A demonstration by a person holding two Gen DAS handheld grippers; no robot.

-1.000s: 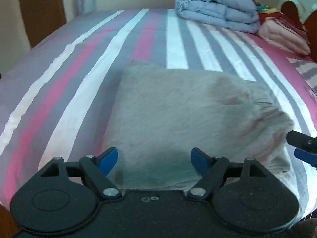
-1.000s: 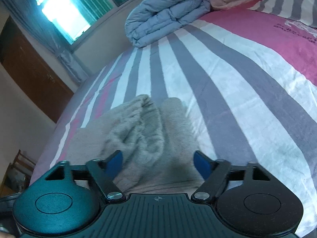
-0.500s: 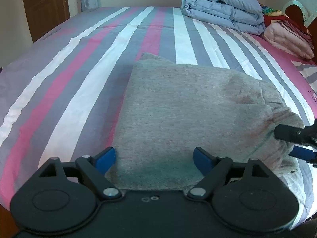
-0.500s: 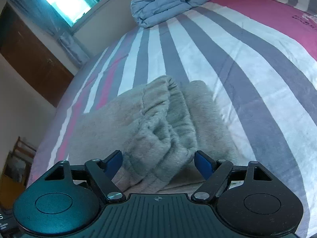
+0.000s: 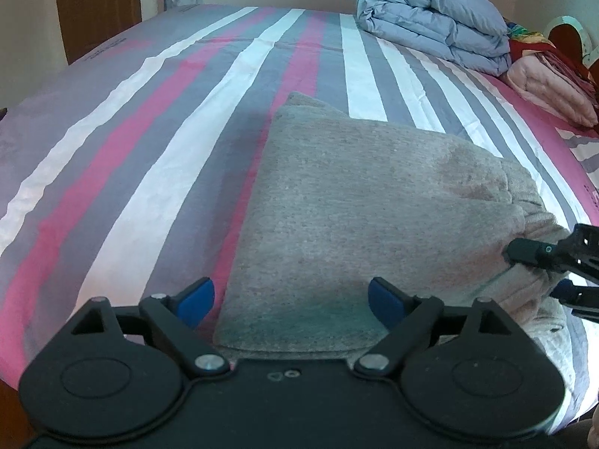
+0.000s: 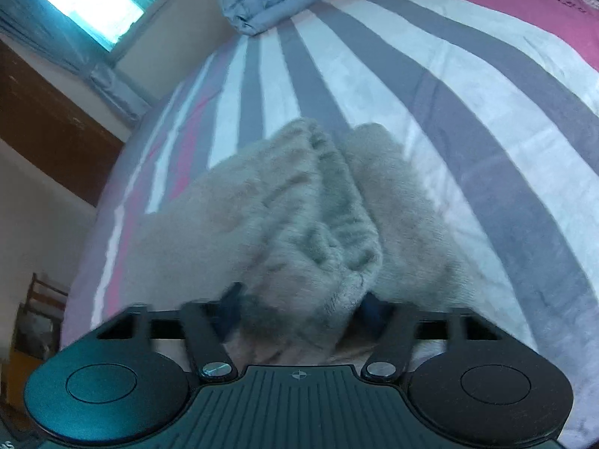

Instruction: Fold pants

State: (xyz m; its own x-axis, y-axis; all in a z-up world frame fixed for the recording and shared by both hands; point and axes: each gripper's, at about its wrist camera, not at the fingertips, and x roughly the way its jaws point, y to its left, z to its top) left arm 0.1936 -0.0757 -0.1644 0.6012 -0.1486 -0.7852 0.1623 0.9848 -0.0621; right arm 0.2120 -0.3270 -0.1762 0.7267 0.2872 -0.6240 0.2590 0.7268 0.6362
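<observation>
The grey pants (image 5: 359, 202) lie folded into a thick rectangle on the striped bed, with the gathered waistband at the right end (image 6: 329, 220). My left gripper (image 5: 290, 299) is open and hangs over the near edge of the fold, touching nothing. My right gripper (image 6: 299, 307) has its fingers around the bunched waistband; the jaws are narrowing on the cloth and the frame is blurred there. In the left wrist view the right gripper (image 5: 539, 269) shows at the right edge, against the waistband.
The striped bed sheet (image 5: 149, 149) spreads to the left and far side. A folded blue-grey duvet (image 5: 434, 37) and pink blankets (image 5: 550, 86) lie at the head. A brown door (image 5: 97, 7) and a window (image 6: 90, 11) stand beyond.
My right gripper has moved forward onto the waistband and its jaws have come closer together around it. My left gripper has risen and drifted slightly left, still open.
</observation>
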